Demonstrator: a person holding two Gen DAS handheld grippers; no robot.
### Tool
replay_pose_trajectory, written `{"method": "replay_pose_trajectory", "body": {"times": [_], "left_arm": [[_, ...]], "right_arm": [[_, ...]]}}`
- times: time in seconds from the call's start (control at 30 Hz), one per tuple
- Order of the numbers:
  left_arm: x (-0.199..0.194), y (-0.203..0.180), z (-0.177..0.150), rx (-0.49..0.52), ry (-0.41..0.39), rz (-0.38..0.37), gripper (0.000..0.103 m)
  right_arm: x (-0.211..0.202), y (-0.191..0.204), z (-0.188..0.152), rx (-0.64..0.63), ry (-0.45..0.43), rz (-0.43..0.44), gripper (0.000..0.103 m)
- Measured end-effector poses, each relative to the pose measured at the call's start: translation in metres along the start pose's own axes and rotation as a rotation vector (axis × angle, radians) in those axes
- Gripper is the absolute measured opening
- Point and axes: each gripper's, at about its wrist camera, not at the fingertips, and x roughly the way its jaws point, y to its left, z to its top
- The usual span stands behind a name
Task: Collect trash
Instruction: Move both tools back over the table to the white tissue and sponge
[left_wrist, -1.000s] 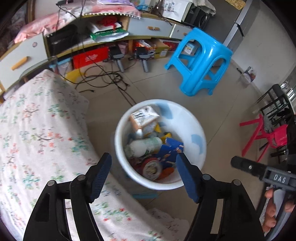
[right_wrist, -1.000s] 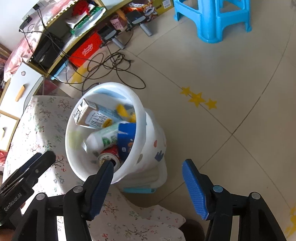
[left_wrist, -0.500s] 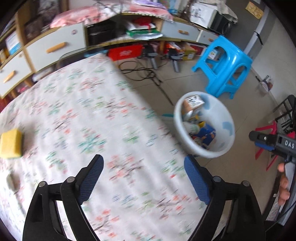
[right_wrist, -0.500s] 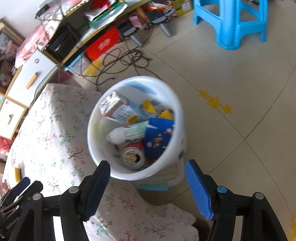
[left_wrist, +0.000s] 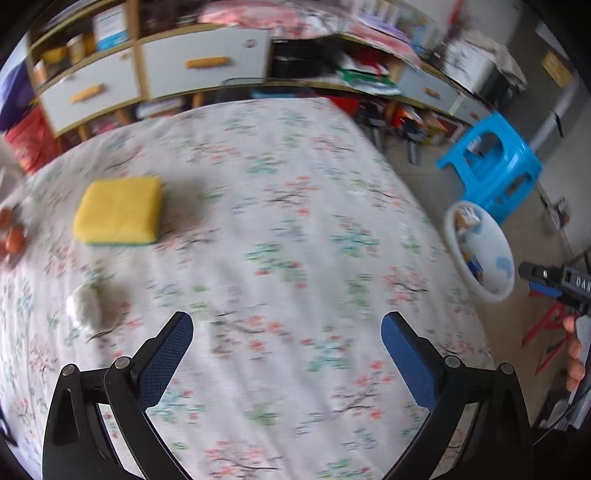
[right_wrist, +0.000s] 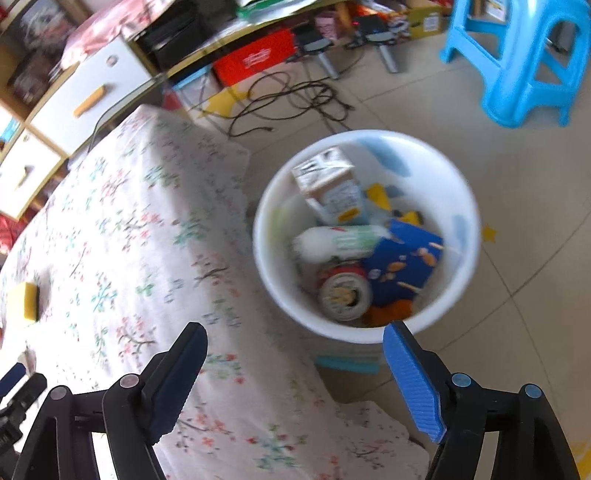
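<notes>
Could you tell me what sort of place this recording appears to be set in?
Probably a lived-in home room: a table under a floral tablecloth, a cluttered cabinet with drawers, and a blue plastic stool on the tiled floor.

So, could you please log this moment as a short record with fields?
surface: floral tablecloth
bin: white bucket on the floor beside the table, holding a carton, a bottle, a can and a blue box
left on table: white crumpled wad, yellow sponge
left hand-held gripper: jaws opening, nothing between them
right hand-held gripper: jaws opening, nothing between them
</notes>
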Motion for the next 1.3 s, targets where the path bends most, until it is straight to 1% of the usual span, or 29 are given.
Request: {"method": "replay_pose_trajectory", "body": {"times": [0.17,0.37,0.47,0.63,0.77,0.8,0.83,0.9,0.97,1.17,1.27,1.3], "left_arm": [[-0.002,0.047,-0.003,-0.097,-0.007,0.037,0.103],[-0.002,0.084,-0.003,-0.131,-0.004,0.116,0.103],[0.001,0.105,-0.003,-0.168,0.01,0.133,0.103],[0.01,0.135,-0.007,-0.202,0.03,0.193,0.103],[0.03,0.153,-0.013,-0.226,0.08,0.24,0.103],[0.03,0.152,-0.014,-0.203,0.052,0.263,0.103],[0.032,0.15,-0.016,-0.182,0.047,0.282,0.103],[0.033,0.145,-0.022,-0.148,0.009,0.31,0.103],[0.031,0.144,-0.028,-0.149,-0.04,0.314,0.103],[0.028,0.143,-0.039,-0.13,-0.103,0.31,0.103],[0.027,0.145,-0.039,-0.118,-0.11,0.295,0.103],[0.026,0.145,-0.037,-0.113,-0.111,0.273,0.103]], "right_arm": [[0.016,0.031,-0.004,-0.055,0.023,-0.02,0.083],[0.029,0.059,-0.005,-0.084,0.044,-0.023,0.083],[0.034,0.071,-0.005,-0.097,0.051,-0.023,0.084],[0.048,0.096,-0.005,-0.127,0.068,-0.025,0.084],[0.058,0.115,-0.008,-0.155,0.088,-0.021,0.084],[0.059,0.12,-0.009,-0.16,0.09,-0.02,0.084],[0.061,0.124,-0.009,-0.166,0.093,-0.018,0.084],[0.063,0.13,-0.011,-0.173,0.097,-0.015,0.084],[0.066,0.134,-0.011,-0.177,0.104,-0.013,0.084],[0.074,0.143,-0.012,-0.184,0.118,-0.016,0.084],[0.077,0.149,-0.014,-0.191,0.121,-0.015,0.084],[0.077,0.152,-0.015,-0.194,0.122,-0.014,0.084]]}}
